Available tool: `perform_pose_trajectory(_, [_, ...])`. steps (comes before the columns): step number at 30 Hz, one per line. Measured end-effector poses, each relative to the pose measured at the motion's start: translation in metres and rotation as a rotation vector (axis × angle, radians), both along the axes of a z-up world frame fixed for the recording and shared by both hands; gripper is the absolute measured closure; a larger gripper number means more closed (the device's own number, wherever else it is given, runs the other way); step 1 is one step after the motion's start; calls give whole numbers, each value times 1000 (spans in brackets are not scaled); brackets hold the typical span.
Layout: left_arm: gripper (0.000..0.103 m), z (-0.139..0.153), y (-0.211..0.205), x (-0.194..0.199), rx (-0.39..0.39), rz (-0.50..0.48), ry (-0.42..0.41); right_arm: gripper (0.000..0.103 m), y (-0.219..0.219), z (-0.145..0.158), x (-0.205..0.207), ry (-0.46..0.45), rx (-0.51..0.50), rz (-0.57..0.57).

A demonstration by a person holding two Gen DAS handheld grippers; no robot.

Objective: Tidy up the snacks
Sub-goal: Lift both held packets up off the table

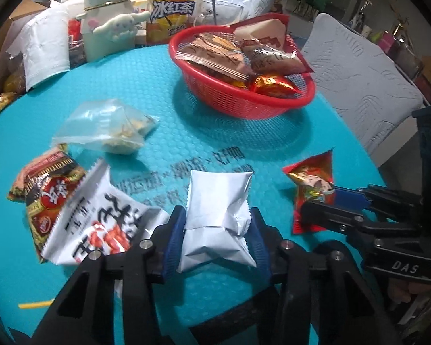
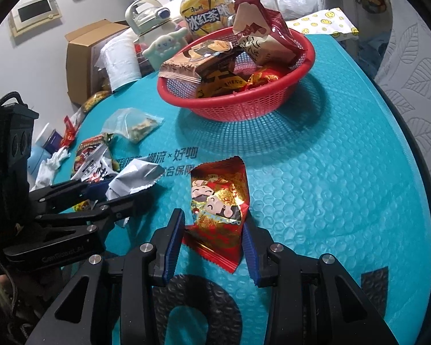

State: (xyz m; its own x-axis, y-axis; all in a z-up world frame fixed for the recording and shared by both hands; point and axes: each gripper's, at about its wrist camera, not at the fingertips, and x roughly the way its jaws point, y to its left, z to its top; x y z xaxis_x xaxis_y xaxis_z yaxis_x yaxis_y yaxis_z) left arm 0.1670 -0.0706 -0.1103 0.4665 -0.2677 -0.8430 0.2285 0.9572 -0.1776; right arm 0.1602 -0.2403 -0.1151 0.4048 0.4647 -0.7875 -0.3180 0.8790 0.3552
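Teal bubble mat (image 1: 163,92) covers the whole table under me, printed with dark characters near its middle. At twelve to one o'clock from my left claw sits the red mesh basket (image 1: 244,100), already holding several wrapped snacks: tan packets (image 1: 215,54) stacked across it and a gold-red foil one (image 1: 270,84) at its near rim. Behind the basket, toward twelve o'clock, stands a yellow iced tea bottle (image 1: 172,8), and at eleven o'clock a pale green bottle with a white dog figure (image 1: 112,20) on its front.

On the mat at ten o'clock lies a clear zip bag (image 1: 106,128) with pale crumbs inside, apart from everything else. Down at nine o'clock a white packet with bold black characters (image 1: 100,224) overlaps a dark red-and-brown packet (image 1: 43,198); the white one touches my left finger's outer side.

My left claw (image 1: 217,230) has its blue pads pressed against both sides of a plain silver-white packet (image 1: 218,201), which is creased and pinched between them, so I am gripping it. I cannot tell whether it is lifted off the mat.

My right claw (image 2: 214,230) has a red and gold packet with two cartoon figures (image 2: 218,198) between its fingers. The pads sit at the packet's edges, but whether they are clamped on it I cannot tell.
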Motion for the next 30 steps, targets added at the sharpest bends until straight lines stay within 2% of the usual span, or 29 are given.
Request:
perform_pose_trajectory(7, [59,0,-8,-25,-20,-32,21,65,-1,1,-16,20,29,10])
perform_pose_trajectory(14, [59,0,-13,-56,-6,-49,21,65,1,5,-44,19,9,34])
perform_pose_trajectory(20, [59,-2,-14,-69,-3,-35,9,65,0,6,-63,8,-3,40])
perform_pose_trajectory(23, [59,-2,-10,-68,3,-14,-1,64,-4,10,-66,-9,9,4])
perform_pose_trajectory(25, [59,-1,-7,-69,7,0,-8,55,-7,14,-64,-14,16,-27])
perform_pose_trajectory(30, [59,2,6,-72,17,35,-23,43,-6,19,-51,-32,7,-72])
